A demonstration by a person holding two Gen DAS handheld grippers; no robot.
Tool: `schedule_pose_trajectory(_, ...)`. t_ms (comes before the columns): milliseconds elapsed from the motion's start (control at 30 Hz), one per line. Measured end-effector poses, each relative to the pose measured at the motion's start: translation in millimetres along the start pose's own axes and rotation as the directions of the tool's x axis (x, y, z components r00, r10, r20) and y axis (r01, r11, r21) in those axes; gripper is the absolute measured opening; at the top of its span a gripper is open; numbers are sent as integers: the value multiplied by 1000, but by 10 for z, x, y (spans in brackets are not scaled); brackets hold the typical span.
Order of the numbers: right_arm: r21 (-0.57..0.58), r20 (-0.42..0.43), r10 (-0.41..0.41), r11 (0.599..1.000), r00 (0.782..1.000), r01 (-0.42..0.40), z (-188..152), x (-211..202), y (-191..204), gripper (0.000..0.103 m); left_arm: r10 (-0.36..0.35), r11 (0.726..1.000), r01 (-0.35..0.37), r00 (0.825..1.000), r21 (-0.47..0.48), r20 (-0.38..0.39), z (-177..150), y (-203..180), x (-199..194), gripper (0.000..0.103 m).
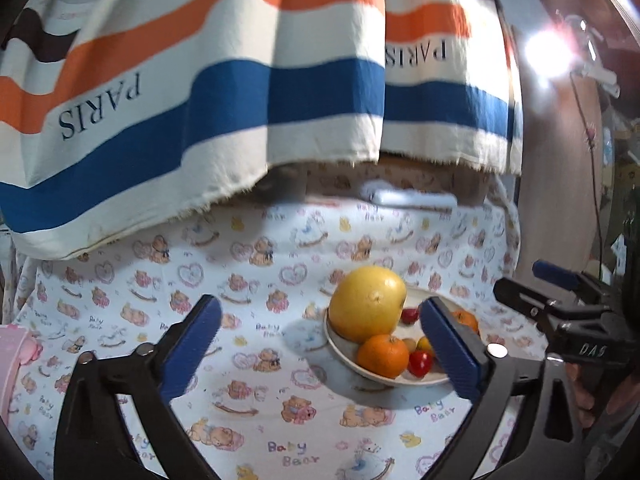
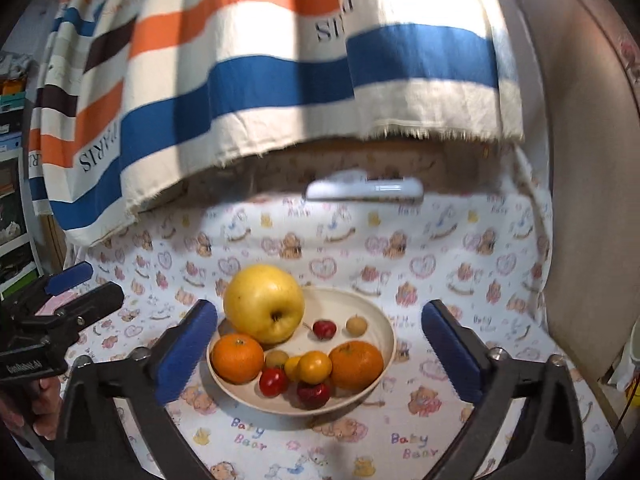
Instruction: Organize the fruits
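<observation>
Right gripper (image 2: 320, 354): blue-padded jaws held apart, empty, framing the bowl.
Left gripper (image 1: 320, 354): jaws likewise spread, empty.
Round cream bowl (image 2: 384, 322): filled with large yellow fruit (image 2: 262, 302) and oranges, frame centre.

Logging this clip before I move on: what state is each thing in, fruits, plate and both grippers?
left gripper: open, empty, above the cloth
right gripper: open, empty, plate between its fingers in view
plate: upright on the cloth, holding all the fruit
big yellow fruit: whole, at the plate's back edge
two oranges: whole, unpeeled, in the plate
striped cloth: hanging behind
</observation>
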State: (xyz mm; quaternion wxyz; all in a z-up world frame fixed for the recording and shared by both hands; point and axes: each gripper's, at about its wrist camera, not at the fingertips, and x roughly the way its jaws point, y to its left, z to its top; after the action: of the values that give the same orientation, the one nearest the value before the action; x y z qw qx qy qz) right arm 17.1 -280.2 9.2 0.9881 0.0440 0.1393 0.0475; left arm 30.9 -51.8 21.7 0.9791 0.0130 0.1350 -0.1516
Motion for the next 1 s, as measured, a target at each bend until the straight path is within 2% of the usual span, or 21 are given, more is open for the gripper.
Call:
schedule_pose_trajectory(100,-21,8,-16,1000,1000,16,-29,-20,35,102,11,1000,-10,998,-12,55,-37,11,-80,103)
schedule_pose_trajectory(233,-5,26,-22,1000,999,22,-70,-63,24,102,25,999,-28,997,33,74,-98,-49,-104,102)
schedule_pose_trajectory(333,-15,46,-36,999,998,36,-86,-87,32,102,43,999,-42,997,-16,58,-100,-16,-101,103)
schedule_pose_trajectory(433,-35,26,-41,999,999,42,-91,-57,59,102,55,998,-54,998,-43,18,-106,27,-28,103)
schedule_pose_trajectory(533,-49,1,-46,998,999,46,-94,-14,86,102,79,996,-79,997,-26,-22,-124,-1,55,102)
schedule_pose_trajectory(700,-58,-3,-40,998,999,39,-96,-10,108,102,51,997,-50,998,55,-29,-142,-163,68,103)
schedule_pose_trajectory(1000,-57,-2,-42,998,999,42,-96,-10,110,102,62,998,-61,998,31,-31,-141,-126,63,103)
